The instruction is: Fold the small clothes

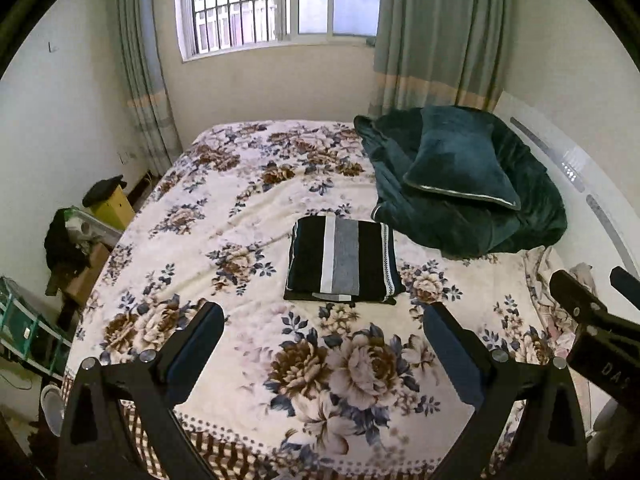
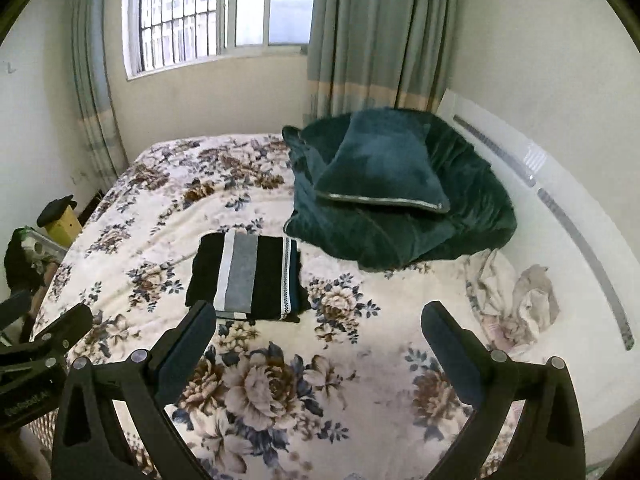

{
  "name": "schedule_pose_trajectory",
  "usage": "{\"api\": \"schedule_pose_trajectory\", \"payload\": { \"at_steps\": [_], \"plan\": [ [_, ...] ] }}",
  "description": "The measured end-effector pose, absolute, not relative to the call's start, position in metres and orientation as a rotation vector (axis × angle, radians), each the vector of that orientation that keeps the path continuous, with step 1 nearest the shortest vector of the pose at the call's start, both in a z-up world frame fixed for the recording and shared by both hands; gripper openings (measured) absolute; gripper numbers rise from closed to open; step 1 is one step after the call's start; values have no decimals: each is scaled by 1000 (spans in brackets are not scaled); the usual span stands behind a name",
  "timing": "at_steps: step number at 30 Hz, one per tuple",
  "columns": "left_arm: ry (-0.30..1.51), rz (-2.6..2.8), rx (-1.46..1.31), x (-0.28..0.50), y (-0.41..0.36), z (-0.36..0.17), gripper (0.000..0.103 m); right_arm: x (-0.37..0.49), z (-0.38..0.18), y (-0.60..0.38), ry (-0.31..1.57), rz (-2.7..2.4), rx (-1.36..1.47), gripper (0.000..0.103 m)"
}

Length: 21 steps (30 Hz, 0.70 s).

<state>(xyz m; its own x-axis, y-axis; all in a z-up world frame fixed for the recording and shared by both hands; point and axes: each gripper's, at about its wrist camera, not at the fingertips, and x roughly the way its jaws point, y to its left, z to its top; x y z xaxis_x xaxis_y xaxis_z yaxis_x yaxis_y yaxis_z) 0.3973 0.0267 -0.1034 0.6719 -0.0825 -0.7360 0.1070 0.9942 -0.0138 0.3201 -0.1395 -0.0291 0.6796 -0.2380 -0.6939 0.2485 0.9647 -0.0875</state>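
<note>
A folded garment [image 1: 343,263], black with white and grey stripes, lies flat as a neat rectangle on the floral bedspread [image 1: 240,208]; it also shows in the right wrist view [image 2: 246,276]. My left gripper [image 1: 324,320] is open and empty, held above the bed just in front of the garment. My right gripper [image 2: 320,320] is open and empty, to the right of the garment's near edge. The right gripper also shows at the right edge of the left wrist view [image 1: 592,292], and the left gripper at the left edge of the right wrist view [image 2: 52,320].
A dark green blanket [image 1: 460,216] with a matching pillow [image 1: 460,164] is piled at the bed's far right. A crumpled pale cloth [image 2: 516,296] lies by the white headboard [image 2: 560,184]. Boxes and clutter [image 1: 80,236] stand left of the bed. Window and curtains behind.
</note>
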Motion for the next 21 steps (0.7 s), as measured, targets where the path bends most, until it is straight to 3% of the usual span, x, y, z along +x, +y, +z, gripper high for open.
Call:
{"api": "schedule_pose_trajectory", "payload": {
  "at_steps": [8,21],
  "plan": [
    [790,-100,27,353,33,-77,102,244,26,-127,730,-249,11,103],
    [747,-77,8,320,35,-60,103,197,50,-133,705,-236,11,103]
  ]
}}
